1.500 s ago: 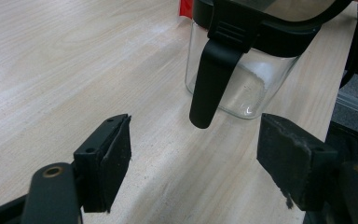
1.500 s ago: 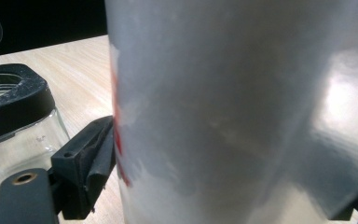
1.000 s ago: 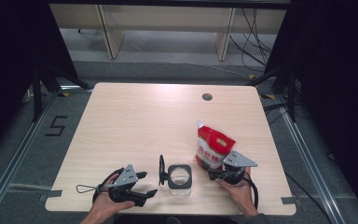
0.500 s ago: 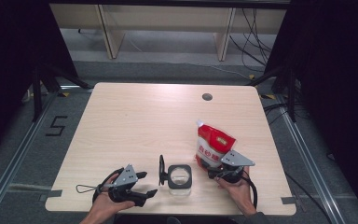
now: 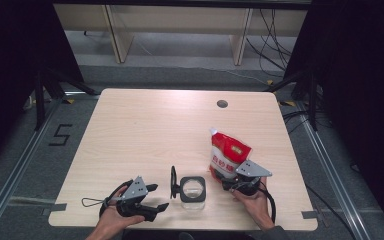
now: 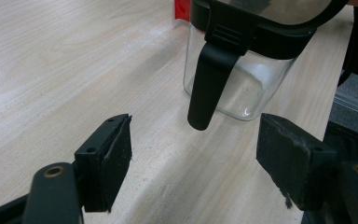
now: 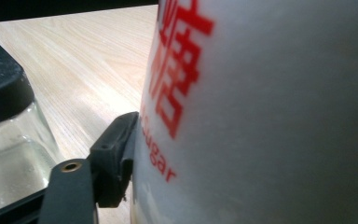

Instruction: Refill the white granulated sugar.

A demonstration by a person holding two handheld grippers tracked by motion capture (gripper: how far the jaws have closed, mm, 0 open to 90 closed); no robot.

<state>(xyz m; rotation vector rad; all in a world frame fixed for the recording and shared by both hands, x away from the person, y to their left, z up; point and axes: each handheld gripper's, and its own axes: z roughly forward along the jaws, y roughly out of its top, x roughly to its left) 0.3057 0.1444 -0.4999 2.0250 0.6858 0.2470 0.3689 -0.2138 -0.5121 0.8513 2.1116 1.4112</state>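
A red and white sugar bag (image 5: 227, 156) stands upright at the table's front right. My right gripper (image 5: 231, 175) is at its base, and the jaws have just been closing with the bag between them. In the right gripper view one pad (image 7: 121, 154) lies against the bag (image 7: 270, 116), while the other jaw is hidden behind it. A clear glass jar (image 5: 193, 189) with a black rim and black handle (image 5: 173, 181) stands left of the bag. My left gripper (image 5: 157, 196) is open, its jaws pointing at the handle (image 6: 207, 79) without touching it.
The wooden table (image 5: 145, 130) has a round cable hole (image 5: 222, 104) at the back right. Both hands rest near the front edge. In the right gripper view the jar (image 7: 4, 121) stands close to the left of the bag.
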